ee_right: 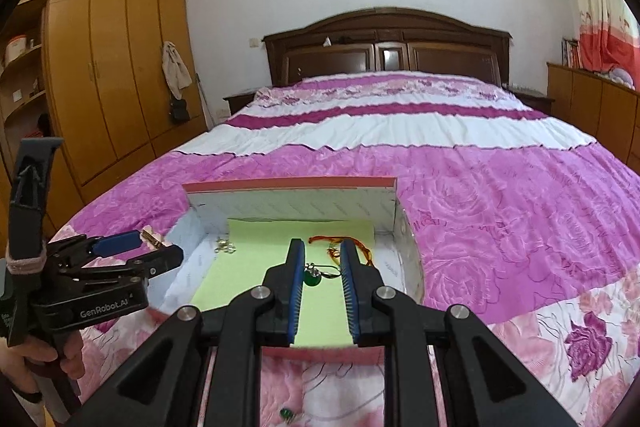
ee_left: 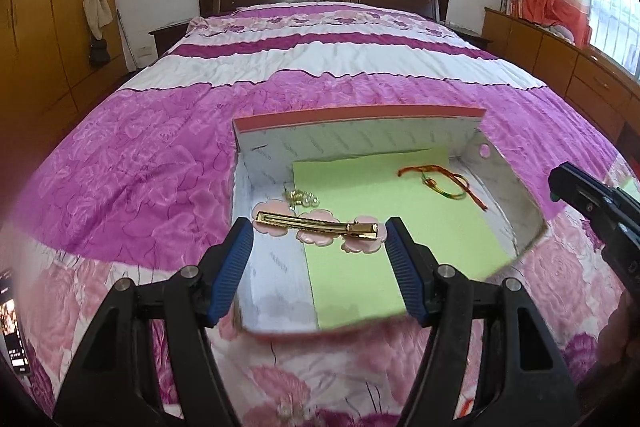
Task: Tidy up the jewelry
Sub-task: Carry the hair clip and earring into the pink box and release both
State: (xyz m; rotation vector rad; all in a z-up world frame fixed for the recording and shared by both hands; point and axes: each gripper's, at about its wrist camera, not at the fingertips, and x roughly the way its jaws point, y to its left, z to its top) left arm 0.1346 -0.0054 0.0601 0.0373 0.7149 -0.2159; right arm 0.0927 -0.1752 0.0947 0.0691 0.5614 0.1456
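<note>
An open box (ee_left: pixel 360 123) lined with green paper (ee_left: pixel 400 211) sits on the bed. My left gripper (ee_left: pixel 320 227) holds a gold hair clip with pink flowers (ee_left: pixel 316 225) by its ends, over the box's left part. Small pearl earrings (ee_left: pixel 302 199) and a red-green cord bracelet (ee_left: pixel 440 183) lie in the box. In the right wrist view my right gripper (ee_right: pixel 322 251) hangs over the box (ee_right: pixel 292 187), jaws partly open around a green pendant ring (ee_right: pixel 314 277); I cannot tell if they touch it. The left gripper (ee_right: pixel 136 247) shows at left with the clip.
The bed (ee_left: pixel 320 67) has a pink and purple floral cover. A phone (ee_left: pixel 12 331) lies at its left edge. A small green bead (ee_right: pixel 286 414) lies on the cover near me. Wardrobes (ee_right: pixel 112 67) stand left, a cabinet (ee_left: pixel 560 51) right.
</note>
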